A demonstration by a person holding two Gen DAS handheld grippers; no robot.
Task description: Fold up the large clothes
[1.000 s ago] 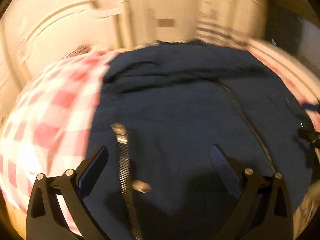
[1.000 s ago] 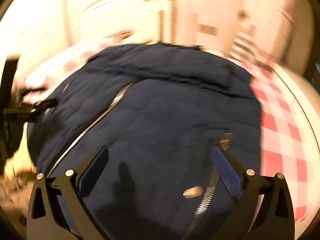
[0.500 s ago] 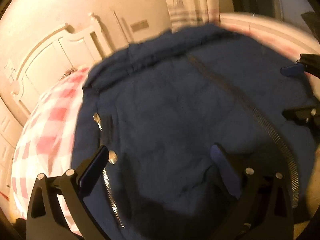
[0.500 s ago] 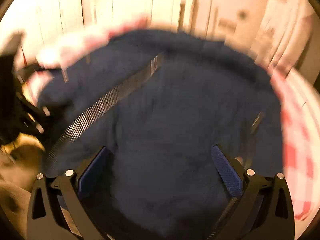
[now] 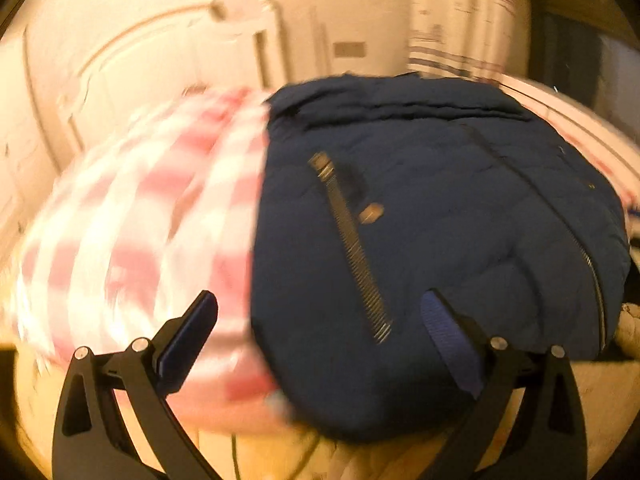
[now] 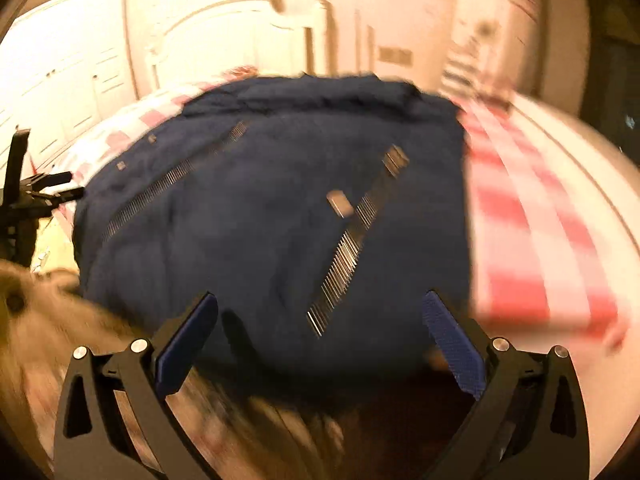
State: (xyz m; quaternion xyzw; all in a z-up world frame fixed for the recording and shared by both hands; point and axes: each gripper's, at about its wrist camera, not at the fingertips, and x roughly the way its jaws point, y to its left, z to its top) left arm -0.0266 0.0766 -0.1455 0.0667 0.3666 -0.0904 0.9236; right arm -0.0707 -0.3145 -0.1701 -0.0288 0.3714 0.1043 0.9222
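Navy quilted jacket (image 5: 440, 216) lies flat on checked bedspread (image 5: 132, 216). Left tool (image 5: 320, 336) and right tool (image 6: 320, 336) both spread wide, empty. Puffy, soft, slippery-looking; best pinch hem edge, avoid zipper (image 6: 352, 240).

Support: a bed (image 5: 132, 216) under a red-and-white checked cover (image 6: 532, 240), seen blurred in both wrist views.
Lying on it: a dark navy padded jacket (image 5: 420, 240), spread flat on the checked cover, its near hem at the bed's near edge.
Jacket detail: a metal zip (image 5: 356, 248) runs slantwise across the upper face; a second zip line (image 5: 560, 220) runs toward the right hem.
Cover showing: bare checks left of the jacket in the left view, right of it in the right view.
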